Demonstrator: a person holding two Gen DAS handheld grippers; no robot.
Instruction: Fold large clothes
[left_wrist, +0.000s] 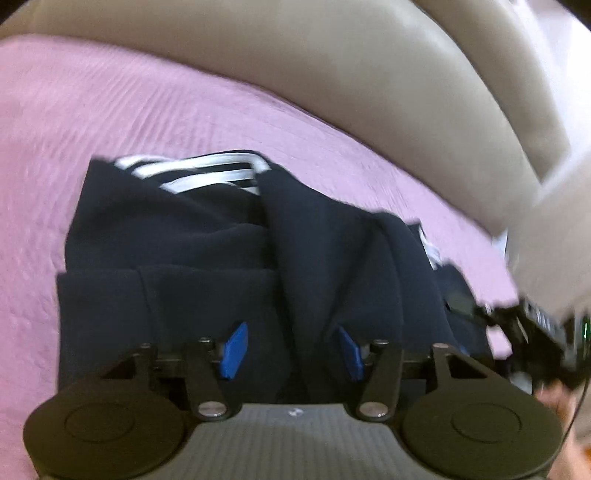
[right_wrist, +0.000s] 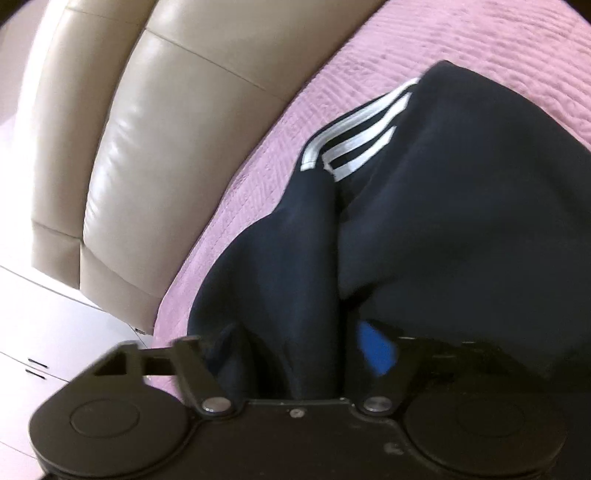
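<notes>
A navy garment (left_wrist: 184, 240) with white stripes (left_wrist: 207, 170) lies folded on a pink quilted bedspread (left_wrist: 110, 110). My left gripper (left_wrist: 291, 352) hovers low over its near edge, its blue pads (left_wrist: 234, 350) apart with a ridge of cloth running between them untouched. In the right wrist view the same garment (right_wrist: 461, 221) shows its stripes (right_wrist: 354, 147) at the far end. My right gripper (right_wrist: 303, 343) has a raised fold of navy cloth filling the gap between its fingers. One blue pad (right_wrist: 376, 350) shows; the other is hidden by cloth.
A beige padded headboard (left_wrist: 369, 92) curves behind the bed, also seen as the headboard (right_wrist: 166, 129) at the left. A white cabinet with drawers (right_wrist: 44, 332) stands beside the bed. The right gripper's dark body (left_wrist: 546, 325) shows blurred at the right edge.
</notes>
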